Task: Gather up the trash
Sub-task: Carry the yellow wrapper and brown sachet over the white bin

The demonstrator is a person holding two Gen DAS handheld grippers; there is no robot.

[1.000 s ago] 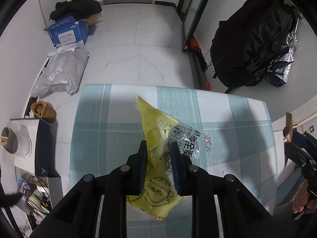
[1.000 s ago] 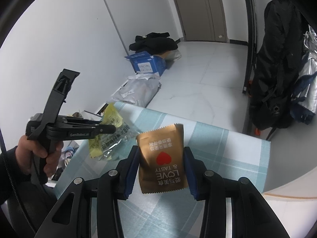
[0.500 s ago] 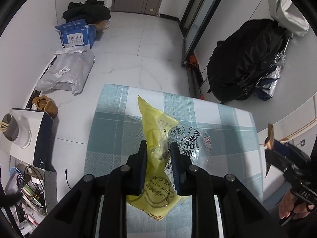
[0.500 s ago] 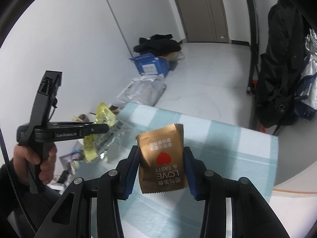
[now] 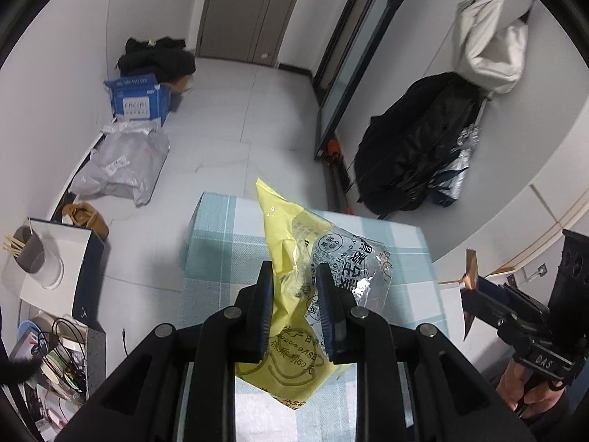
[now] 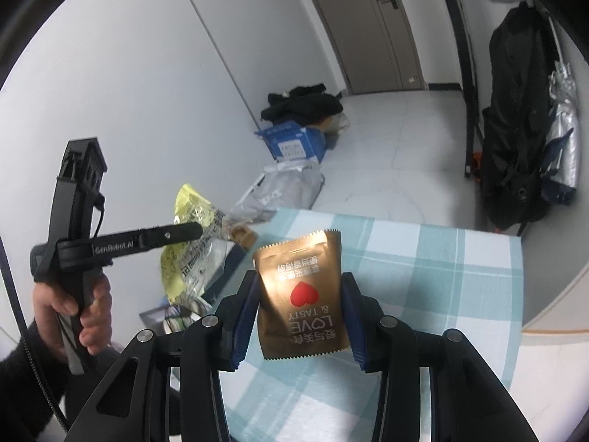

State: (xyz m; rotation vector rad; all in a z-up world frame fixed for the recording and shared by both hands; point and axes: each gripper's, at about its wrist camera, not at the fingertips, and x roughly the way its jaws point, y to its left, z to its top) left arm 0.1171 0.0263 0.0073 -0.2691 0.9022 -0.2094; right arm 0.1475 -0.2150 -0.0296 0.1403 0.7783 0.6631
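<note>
Left tool (image 5: 294, 305) clamps yellow wrapper (image 5: 291, 258); right tool (image 6: 300, 302) clamps gold sachet (image 6: 302, 294), above desk (image 6: 441, 265); crinkly film may slip.

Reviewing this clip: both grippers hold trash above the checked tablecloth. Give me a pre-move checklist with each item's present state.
1. Left gripper shut on crumpled yellow-and-clear plastic wrapper: ok.
2. Right gripper shut on gold foil snack packet: ok.
3. Both items lifted off teal checked tablecloth: ok.
4. Grippers apart, not touching: ok.
5. Trash bin in view: not ok; none seen.
6. More trash left on tablecloth: cannot tell; nearer part hidden.
</note>
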